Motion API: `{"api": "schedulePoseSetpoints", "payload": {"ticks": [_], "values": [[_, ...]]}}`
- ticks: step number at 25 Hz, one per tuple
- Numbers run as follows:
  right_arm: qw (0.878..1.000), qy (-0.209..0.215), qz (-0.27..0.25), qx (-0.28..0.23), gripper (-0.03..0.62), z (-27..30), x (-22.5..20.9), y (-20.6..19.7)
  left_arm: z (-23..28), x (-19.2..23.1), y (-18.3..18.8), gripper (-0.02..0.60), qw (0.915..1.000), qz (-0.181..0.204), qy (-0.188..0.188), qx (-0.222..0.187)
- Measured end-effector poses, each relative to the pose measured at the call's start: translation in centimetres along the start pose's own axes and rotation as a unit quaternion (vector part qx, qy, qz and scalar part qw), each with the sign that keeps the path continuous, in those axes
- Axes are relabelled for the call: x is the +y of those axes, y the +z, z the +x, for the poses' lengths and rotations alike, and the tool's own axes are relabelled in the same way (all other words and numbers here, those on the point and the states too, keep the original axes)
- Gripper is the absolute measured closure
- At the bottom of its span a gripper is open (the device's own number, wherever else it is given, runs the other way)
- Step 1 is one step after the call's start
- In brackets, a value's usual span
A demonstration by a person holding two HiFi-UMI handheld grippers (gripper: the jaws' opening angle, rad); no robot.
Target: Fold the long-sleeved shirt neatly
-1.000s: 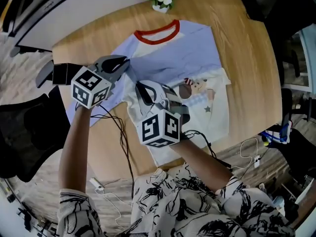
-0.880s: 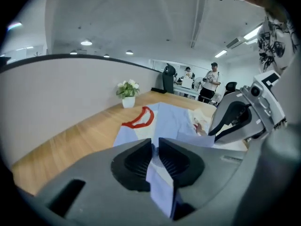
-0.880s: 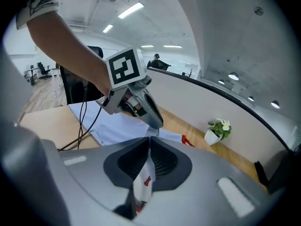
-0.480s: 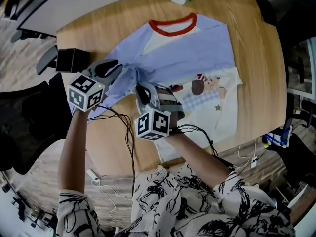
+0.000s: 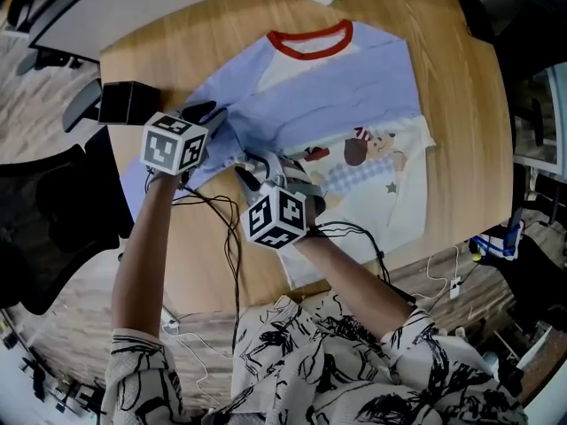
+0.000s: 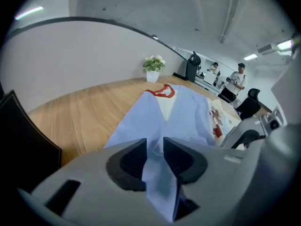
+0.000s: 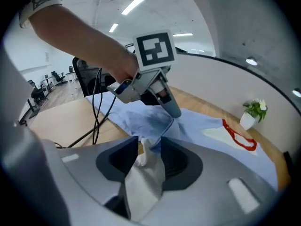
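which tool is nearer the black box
Left. Left tool sits just right of the black box; right tool is farther along the shirt. Both tools' jaws just opened, fabric between.

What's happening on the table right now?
A person is folding a long-sleeved shirt with light blue sleeves and a red collar, spread on the wooden table. The left gripper has a fold of blue sleeve between its jaws, the right gripper a bunch of cream body fabric. Both pairs of jaws have just been opening, apparently releasing the cloth.
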State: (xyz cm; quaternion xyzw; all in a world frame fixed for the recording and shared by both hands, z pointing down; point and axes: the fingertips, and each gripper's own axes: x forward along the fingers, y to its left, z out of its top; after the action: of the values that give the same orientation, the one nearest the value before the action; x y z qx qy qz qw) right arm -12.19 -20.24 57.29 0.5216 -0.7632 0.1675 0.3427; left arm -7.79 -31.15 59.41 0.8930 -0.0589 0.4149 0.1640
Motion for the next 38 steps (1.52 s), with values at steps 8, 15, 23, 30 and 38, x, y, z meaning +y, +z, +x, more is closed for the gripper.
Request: {"api": "schedulePoseSetpoints", "payload": {"ticks": [8, 15, 23, 30, 38], "values": [[0.999, 0.017, 0.017, 0.029, 0.433, 1.2, 1.4, -1.7, 0.0, 1.0, 0.4, 0.572, 0.9981, 0.036, 0.049, -0.008], [0.996, 0.067, 0.051, -0.028, 0.388, -1.9, 1.4, 0.3, -4.7, 3.1, -0.6, 0.396, 0.9846, -0.034, 0.151, -0.081], [0.978, 0.131, 0.017, -0.162, 0.290, -13.5, 0.2, 6.4, -25.3, -4.9, -6.9, 0.327, 0.8774, -0.160, 0.378, -0.249], [0.960, 0.154, -0.081, -0.221, 0.292, -20.4, -0.5, 13.6, -33.3, -14.8, -15.5, 0.324, 0.8004, -0.239, 0.484, -0.260], [0.944, 0.148, -0.184, -0.231, 0.298, -18.0, 3.1, 23.1, -35.3, -13.6, -20.4, 0.324, 0.7866, -0.284, 0.486, -0.253]]}}
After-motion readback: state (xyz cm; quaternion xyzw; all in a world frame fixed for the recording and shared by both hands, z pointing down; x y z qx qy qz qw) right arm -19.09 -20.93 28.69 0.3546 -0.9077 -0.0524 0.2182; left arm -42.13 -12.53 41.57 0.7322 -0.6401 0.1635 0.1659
